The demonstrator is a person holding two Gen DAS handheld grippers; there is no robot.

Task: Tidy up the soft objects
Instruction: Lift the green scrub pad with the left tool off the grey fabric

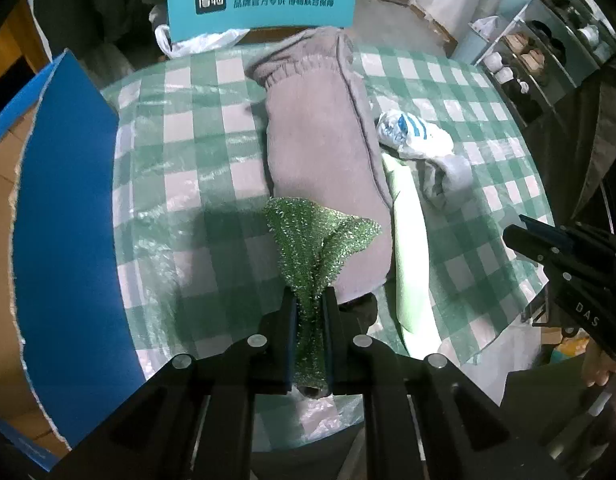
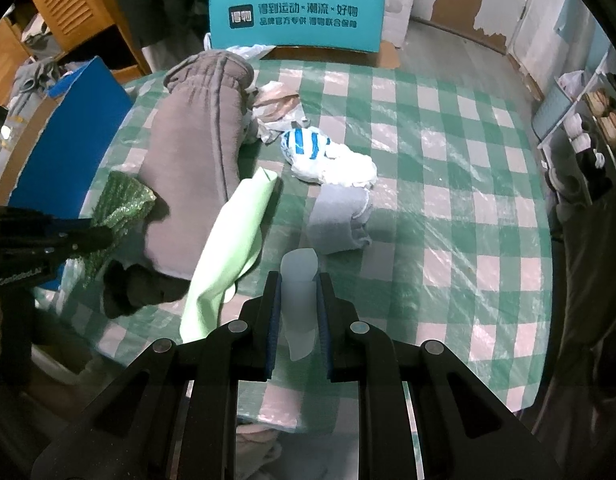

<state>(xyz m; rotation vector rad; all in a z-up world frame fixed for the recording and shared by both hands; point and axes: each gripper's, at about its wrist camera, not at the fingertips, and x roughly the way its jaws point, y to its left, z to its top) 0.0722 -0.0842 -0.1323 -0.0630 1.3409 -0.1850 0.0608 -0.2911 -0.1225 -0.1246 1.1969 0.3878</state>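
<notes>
My left gripper [image 1: 310, 300] points steeply down over the near edge of the table [image 1: 196, 140], its jaws clamped on a sparkly green cloth [image 1: 316, 248]. The cloth is coarse and glittery, pinched into a narrow neck between the pads and fanning out above them over the end of the grey trousers [image 1: 320, 128]. My right gripper [image 2: 299, 280] also tilts steeply down, jaws nearly closed on a pale, translucent strip [image 2: 299, 284] that stands up between the blue pads; I cannot tell what it is made of.

The trousers are thick and soft with a gathered waistband at the far end. Beside them lies a smooth, light green cloth [image 2: 232, 240], draped over the table's near edge. Further along sit a folded grey sock [image 2: 340, 220] and a crumpled white sock with blue stripes [image 2: 324, 156]. A checked green-and-white plastic sheet covers the table. A blue cardboard box [image 1: 64, 240] stands open at its left.
</notes>
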